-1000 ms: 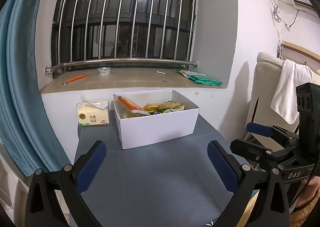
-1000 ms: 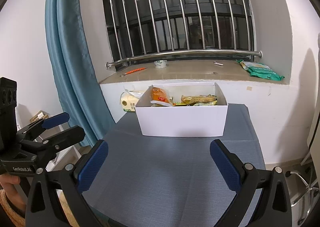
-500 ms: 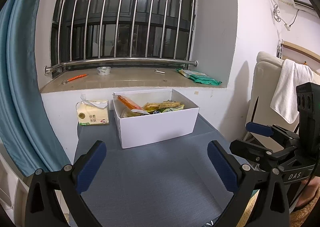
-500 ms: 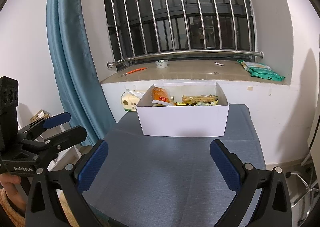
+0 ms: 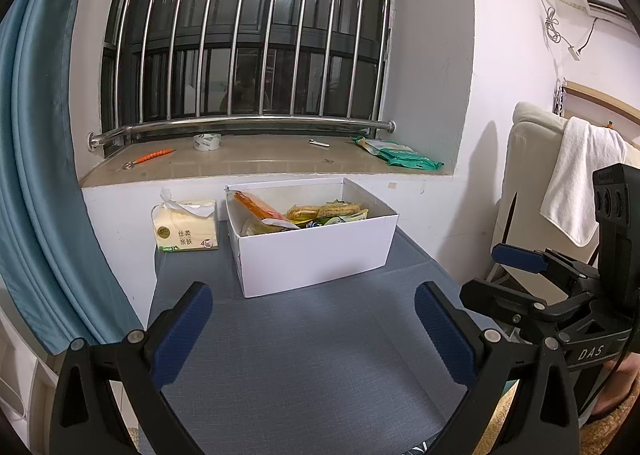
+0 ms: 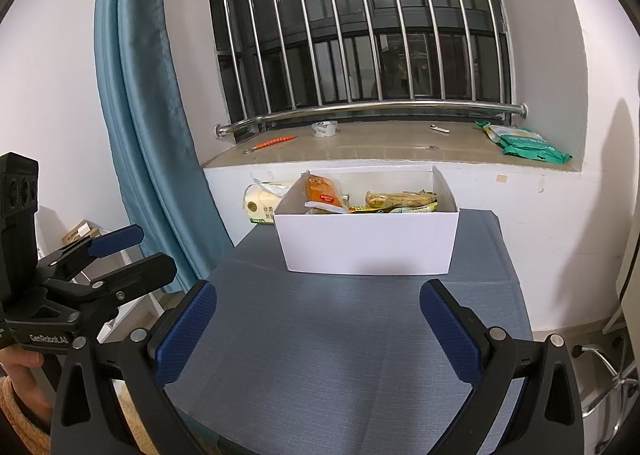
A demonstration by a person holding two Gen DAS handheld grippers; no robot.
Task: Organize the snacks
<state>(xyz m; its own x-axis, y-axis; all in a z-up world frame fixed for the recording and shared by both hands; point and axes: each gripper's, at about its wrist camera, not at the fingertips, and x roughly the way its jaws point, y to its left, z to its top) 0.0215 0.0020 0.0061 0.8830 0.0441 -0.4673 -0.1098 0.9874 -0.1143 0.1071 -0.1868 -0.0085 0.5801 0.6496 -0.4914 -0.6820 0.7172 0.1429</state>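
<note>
Blue-grey cloth covers the table, and we see no snack lying loose on it. At its far end the white box already holds the snacks, so we judge little is left. Our left gripper and right gripper hover near, fingers apart, holding nothing.

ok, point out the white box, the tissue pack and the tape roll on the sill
white box (image 6: 366,241), right wrist view, front wall.
tissue pack (image 5: 185,229), left wrist view, front face.
tape roll (image 5: 207,142), left wrist view, outer side.
</note>
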